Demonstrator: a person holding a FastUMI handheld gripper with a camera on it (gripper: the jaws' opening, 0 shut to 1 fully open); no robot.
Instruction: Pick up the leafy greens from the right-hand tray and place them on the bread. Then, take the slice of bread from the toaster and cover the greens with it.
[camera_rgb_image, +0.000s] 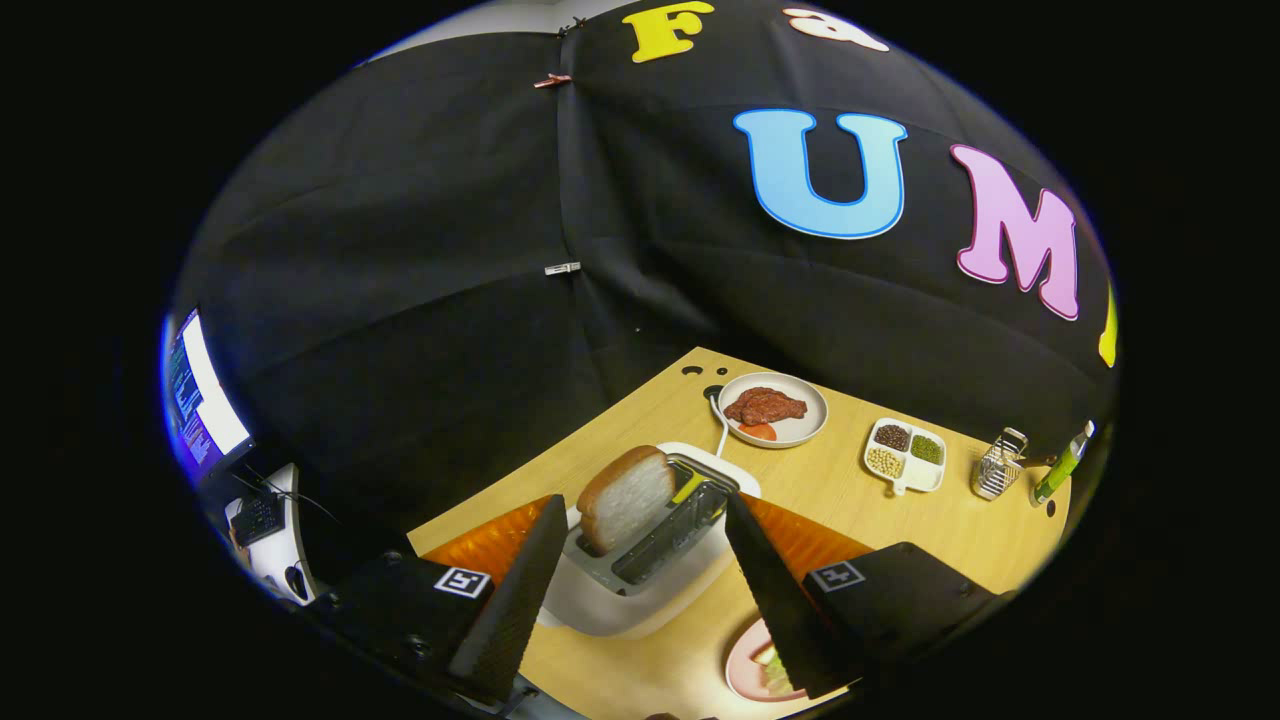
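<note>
A white toaster (650, 598) stands on the wooden table (900, 530), just ahead of my fingers and partly between them. A slice of bread (625, 497) sticks up tilted out of its near slot; the other slot is dark. My gripper (645, 500) is open, its two black fingers spread to either side of the toaster and touching nothing. Under the right finger (775, 590) lies a pink plate (742, 672) with pale leafy greens (772, 668) on it, mostly hidden by the finger.
Beyond the toaster sits a white plate (805, 425) with a piece of meat (765, 406) and a red slice. To its right are a divided dish of beans (905, 455), a small metal rack (998, 465) and a green bottle (1062, 465). A monitor (200, 395) glows far left.
</note>
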